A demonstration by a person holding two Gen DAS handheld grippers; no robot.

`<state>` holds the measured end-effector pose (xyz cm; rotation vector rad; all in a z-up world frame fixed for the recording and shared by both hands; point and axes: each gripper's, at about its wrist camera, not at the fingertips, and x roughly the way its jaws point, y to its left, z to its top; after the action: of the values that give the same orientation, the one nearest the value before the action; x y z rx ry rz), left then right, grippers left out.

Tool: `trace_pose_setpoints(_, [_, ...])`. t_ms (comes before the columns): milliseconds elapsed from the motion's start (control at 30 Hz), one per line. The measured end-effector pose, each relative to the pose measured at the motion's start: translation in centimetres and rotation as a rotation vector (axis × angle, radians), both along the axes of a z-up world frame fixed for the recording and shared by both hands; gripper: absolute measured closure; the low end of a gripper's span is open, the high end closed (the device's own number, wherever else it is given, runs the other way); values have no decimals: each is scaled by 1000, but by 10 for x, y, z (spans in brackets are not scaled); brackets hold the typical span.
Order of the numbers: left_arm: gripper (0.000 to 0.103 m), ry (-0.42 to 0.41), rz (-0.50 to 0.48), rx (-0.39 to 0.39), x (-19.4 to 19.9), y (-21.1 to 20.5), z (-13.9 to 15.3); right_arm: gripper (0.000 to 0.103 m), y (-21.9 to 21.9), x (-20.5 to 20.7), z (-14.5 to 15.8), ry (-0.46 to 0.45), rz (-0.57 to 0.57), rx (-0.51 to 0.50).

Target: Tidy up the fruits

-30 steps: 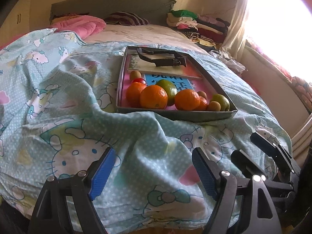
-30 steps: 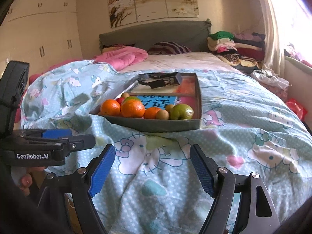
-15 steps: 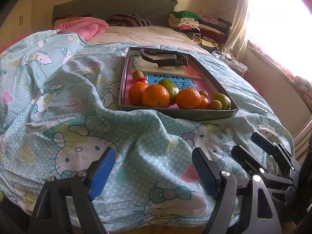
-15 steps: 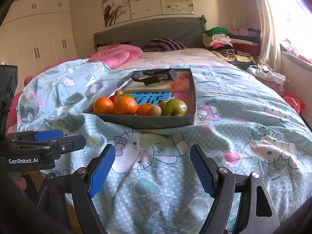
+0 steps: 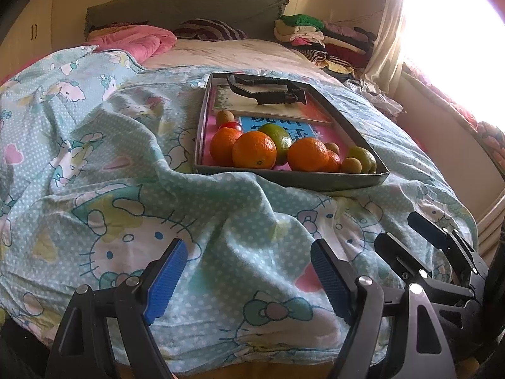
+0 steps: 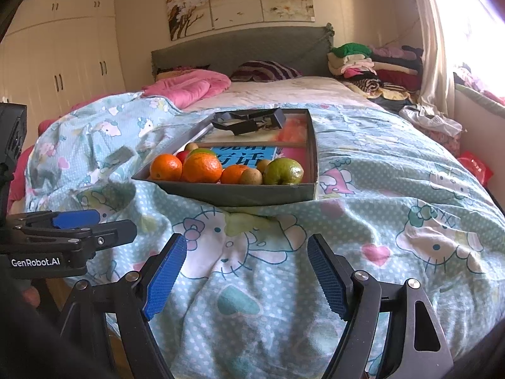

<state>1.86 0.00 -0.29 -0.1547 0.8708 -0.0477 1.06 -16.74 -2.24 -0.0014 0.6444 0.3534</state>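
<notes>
A bed (image 5: 94, 164) under a cartoon-cat quilt fills both views, and a grey tray (image 5: 290, 178) sits on it holding the fruits (image 5: 254, 150), bunched at its near end. Left claw (image 5: 249, 273) gapes wide, empty, above the quilt; right claw (image 6: 247, 276) likewise. Only the right view shows the white wardrobe (image 6: 63, 60); the left view catches 3 oranges clearly.

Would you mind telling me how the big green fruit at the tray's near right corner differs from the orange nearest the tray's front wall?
The green fruit is green with a dull, blotchy skin; the orange is bright orange and finely dimpled. The green fruit sits at the right end of the row by the tray corner; the orange sits left of the middle. The green fruit looks slightly wider. Both are round, loose, and untouched.
</notes>
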Motion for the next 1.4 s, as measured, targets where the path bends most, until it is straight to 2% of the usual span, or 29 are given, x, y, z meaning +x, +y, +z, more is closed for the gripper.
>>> trace_pose_setpoints(1400, [23, 15, 21, 25, 1, 3, -1, 23, -3, 4, -4, 13, -25, -7])
